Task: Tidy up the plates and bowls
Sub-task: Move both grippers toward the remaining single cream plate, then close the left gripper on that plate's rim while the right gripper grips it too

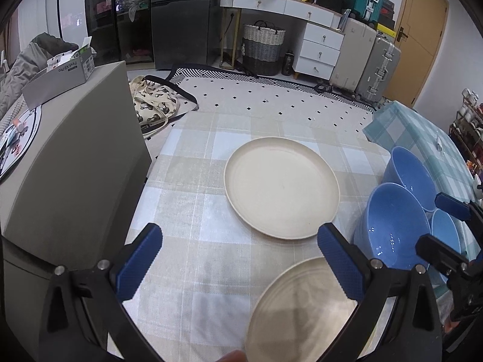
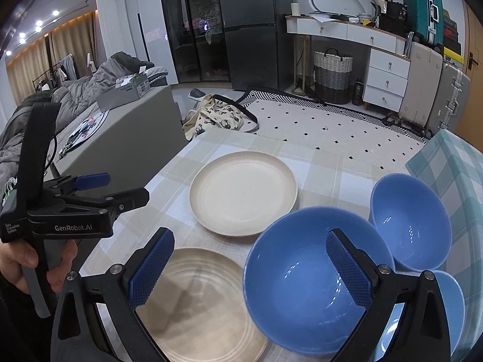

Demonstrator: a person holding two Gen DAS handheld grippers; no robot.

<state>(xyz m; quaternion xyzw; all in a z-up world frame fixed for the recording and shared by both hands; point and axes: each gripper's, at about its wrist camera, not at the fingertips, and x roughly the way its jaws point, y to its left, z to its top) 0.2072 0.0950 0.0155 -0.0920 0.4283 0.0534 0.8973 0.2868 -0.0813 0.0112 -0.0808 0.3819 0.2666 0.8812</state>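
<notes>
Two cream plates lie on the checked tablecloth: a far plate (image 1: 282, 187) (image 2: 243, 193) and a near plate (image 1: 302, 310) (image 2: 199, 304). Three blue bowls stand to their right: a big one (image 2: 314, 277) (image 1: 392, 226), a far one (image 2: 410, 220) (image 1: 407, 172) and a near one (image 2: 449, 301) (image 1: 445, 229). My left gripper (image 1: 238, 259) is open and empty, over the near plate's left edge. My right gripper (image 2: 250, 268) is open and empty, above the near plate and the big bowl. Each gripper shows in the other's view: the left (image 2: 120, 187), the right (image 1: 440, 223).
A grey cabinet (image 1: 75, 163) with a box (image 1: 57, 78) stands close on the left of the table. A teal checked cloth (image 2: 452, 166) covers the surface at the right. Beyond the table edge lie a rug (image 2: 317, 126) and a tote bag (image 2: 214, 117).
</notes>
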